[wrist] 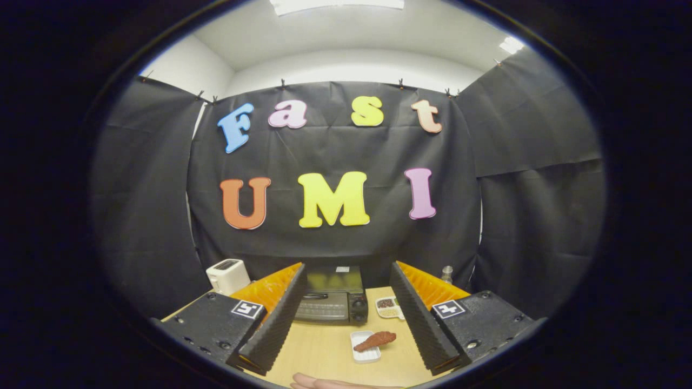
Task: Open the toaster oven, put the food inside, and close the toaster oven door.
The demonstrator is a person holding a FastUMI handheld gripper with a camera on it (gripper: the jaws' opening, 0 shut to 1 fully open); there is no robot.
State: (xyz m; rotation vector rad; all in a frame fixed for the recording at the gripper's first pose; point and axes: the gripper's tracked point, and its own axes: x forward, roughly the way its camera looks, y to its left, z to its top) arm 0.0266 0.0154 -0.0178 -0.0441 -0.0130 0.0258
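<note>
Item 1: gripper (346, 319), lower centre of the frame; its 2 ribbed fingers (275, 319) stand spread wide, nothing between the pads, each body carrying 1 square black-and-white marker.

Item 2: black boxy toaster oven (333, 301), seen in the gap beyond the fingers at the far edge of the pale wooden table (319, 351). Glass door closed, facing the camera; knobs in a column at its right end. Left side partly hidden by the left finger.

Item 3: reddish-brown drumstick-shaped piece of food (377, 340), ahead of the fingers and right of centre, well apart from the oven. Long axis runs diagonally, thick end toward upper right, thin end lower left, lying across a small white rectangular tray (365, 354).

Item 4: divided white dish of dark and pale grains (388, 307), just right of the oven, partly cut off by the right finger.

Item 5: white toaster (228, 275), left of the oven.

Item 6: small clear bottle (447, 274), behind the right finger, hard to make out.

Item 7: a hand (324, 383), bottom edge, mostly cut off.
</note>
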